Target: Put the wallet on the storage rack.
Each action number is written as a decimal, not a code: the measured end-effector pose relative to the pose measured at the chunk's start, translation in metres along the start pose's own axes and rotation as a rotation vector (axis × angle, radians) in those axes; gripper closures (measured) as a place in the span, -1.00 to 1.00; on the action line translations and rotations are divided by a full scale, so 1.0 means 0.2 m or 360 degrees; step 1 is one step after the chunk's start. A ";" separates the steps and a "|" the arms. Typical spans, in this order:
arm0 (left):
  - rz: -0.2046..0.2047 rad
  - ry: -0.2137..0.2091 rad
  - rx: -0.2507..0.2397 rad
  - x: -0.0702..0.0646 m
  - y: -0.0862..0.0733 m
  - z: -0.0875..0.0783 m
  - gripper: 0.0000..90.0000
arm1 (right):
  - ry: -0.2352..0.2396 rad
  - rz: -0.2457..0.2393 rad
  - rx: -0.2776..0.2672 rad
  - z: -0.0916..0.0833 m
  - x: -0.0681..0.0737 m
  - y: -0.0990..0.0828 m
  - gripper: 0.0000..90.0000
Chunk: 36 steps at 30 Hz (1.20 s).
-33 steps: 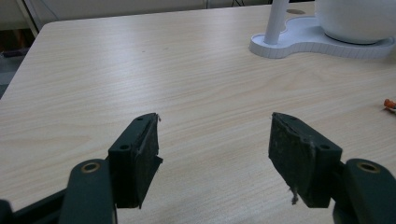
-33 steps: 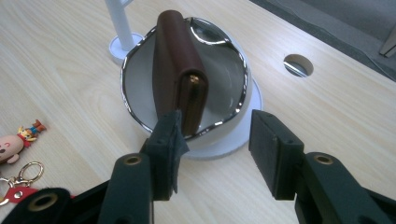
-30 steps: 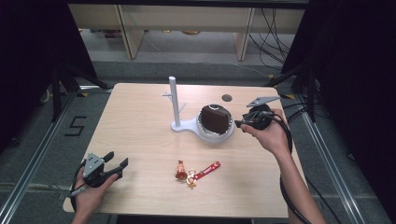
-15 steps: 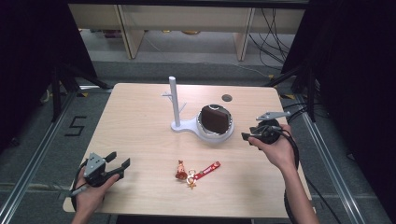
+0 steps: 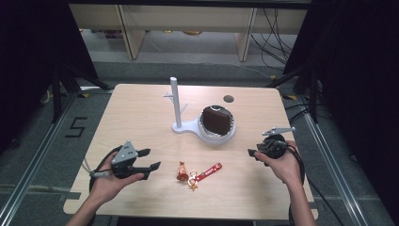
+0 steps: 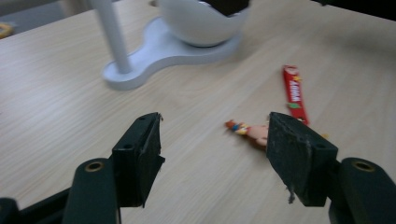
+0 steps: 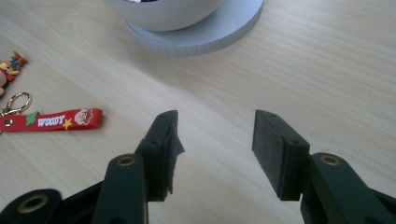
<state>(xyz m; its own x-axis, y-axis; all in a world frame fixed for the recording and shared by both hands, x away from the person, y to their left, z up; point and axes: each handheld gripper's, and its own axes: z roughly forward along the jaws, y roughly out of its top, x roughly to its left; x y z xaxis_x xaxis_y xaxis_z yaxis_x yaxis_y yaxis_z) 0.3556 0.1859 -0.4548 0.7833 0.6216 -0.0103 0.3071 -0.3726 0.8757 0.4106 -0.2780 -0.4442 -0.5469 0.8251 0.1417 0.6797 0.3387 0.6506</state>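
Observation:
A keychain lies on the table's near middle: a small toy figure (image 5: 182, 171) and a red strap (image 5: 208, 172) joined by a ring. My left gripper (image 5: 149, 159) hovers just left of it, open, jaws aimed at the figure (image 6: 250, 131); they have just been closing slightly with nothing between them. My right gripper (image 5: 251, 153) sits low at the right, pointing left, open; its jaws have just been opening over bare wood. The strap (image 7: 56, 119) lies to its left in the right gripper view.
A white stand (image 5: 188, 127) with an upright pegged post (image 5: 175, 101) and a bowl (image 5: 228, 137) holding a dark brown object (image 5: 217, 120) stands mid-table. A small dark round spot (image 5: 228, 99) is behind it. The wooden table (image 5: 136, 113) has dark floor around.
My left hand has risen and moved right toward the keychain. My right hand has drawn back from the bowl to the near right and sunk toward the table.

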 end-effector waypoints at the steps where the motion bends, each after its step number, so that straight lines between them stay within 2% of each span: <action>1: 0.0000 0.0000 0.0000 0.00 0.00 0.00 -0.20 | 0.0000 0.0000 0.0000 0.00 0.00 0.00 0.14; 2: 0.0023 -0.0073 0.0037 -0.03 0.03 0.04 -0.20 | 0.0002 0.0062 0.0038 0.00 0.02 -0.01 0.14; 3: 0.0036 -0.0110 0.0049 -0.04 0.05 0.06 -0.19 | 0.0005 -0.0001 0.0000 0.01 0.01 -0.02 0.14; 4: 0.0073 -0.0169 0.0099 -0.06 0.07 0.10 -0.17 | 0.0006 0.0005 0.0009 0.01 0.01 -0.03 0.14; 5: 0.0073 -0.0169 0.0099 -0.06 0.07 0.10 -0.17 | 0.0005 0.0012 0.0015 0.01 0.02 -0.03 0.13; 6: 0.0135 -0.0239 0.0137 -0.10 0.10 0.16 -0.16 | 0.0000 0.0036 0.0012 0.01 0.03 -0.03 0.13; 7: 0.0135 -0.0239 0.0137 -0.10 0.10 0.16 -0.15 | -0.0078 0.0041 0.0058 0.00 0.04 -0.03 0.13; 10: 0.0201 -0.0294 0.0189 -0.15 0.12 0.23 -0.14 | -0.0084 0.0014 0.0039 0.00 0.04 -0.03 0.13; 11: 0.0270 -0.0344 0.0234 -0.17 0.13 0.28 -0.14 | -0.0071 0.0042 0.0089 -0.01 0.05 -0.02 0.13; 12: 0.0270 -0.0344 0.0234 -0.17 0.13 0.28 -0.13 | -0.0071 0.0042 0.0089 -0.01 0.05 -0.02 0.13; 14: 0.0355 -0.0375 0.0280 -0.20 0.13 0.33 -0.12 | -0.0066 0.0027 0.0103 -0.01 0.05 -0.01 0.13; 15: 0.0417 -0.0383 0.0324 -0.20 0.13 0.35 -0.11 | -0.0064 0.0027 0.0100 -0.01 0.05 -0.01 0.12; 17: 0.0431 -0.0397 0.0336 -0.22 0.13 0.36 -0.10 | -0.0068 0.0038 0.0078 -0.01 0.05 -0.01 0.12; 18: 0.0455 -0.0423 0.0355 -0.23 0.12 0.38 -0.10 | -0.0062 0.0017 0.0061 0.00 0.05 -0.01 0.12; 19: 0.0515 -0.0434 0.0393 -0.23 0.13 0.38 -0.09 | -0.0064 0.0040 0.0084 0.00 0.05 -0.01 0.12; 20: 0.0545 -0.0448 0.0417 -0.23 0.13 0.40 -0.09 | -0.0051 0.0028 0.0100 -0.01 0.05 -0.01 0.12; 27: 0.0658 -0.0501 0.0557 -0.25 0.13 0.46 -0.07 | -0.0032 -0.0006 0.0124 0.01 0.05 0.00 0.10; 32: 0.0694 -0.0544 0.0645 -0.28 0.14 0.50 -0.06 | -0.0021 0.0008 0.0138 0.02 0.05 0.00 0.10; 34: 0.0773 -0.0564 0.0729 -0.28 0.16 0.51 -0.06 | -0.0018 0.0009 0.0138 0.02 0.04 0.00 0.10; 35: 0.0773 -0.0564 0.0729 -0.28 0.16 0.51 -0.06 | -0.0018 0.0009 0.0138 0.02 0.04 0.00 0.10; 36: 0.0825 -0.0595 0.0793 -0.29 0.16 0.52 -0.06 | -0.0014 0.0006 0.0141 0.02 0.04 0.00 0.09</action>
<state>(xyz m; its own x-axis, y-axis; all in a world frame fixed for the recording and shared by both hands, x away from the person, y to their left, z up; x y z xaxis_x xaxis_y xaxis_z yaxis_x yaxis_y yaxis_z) 0.3771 0.0655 -0.4763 0.9939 0.0472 0.1000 -0.0087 -0.8679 0.4967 0.4079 -0.2692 -0.4449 -0.5400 0.8304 0.1371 0.7225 0.3738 0.5815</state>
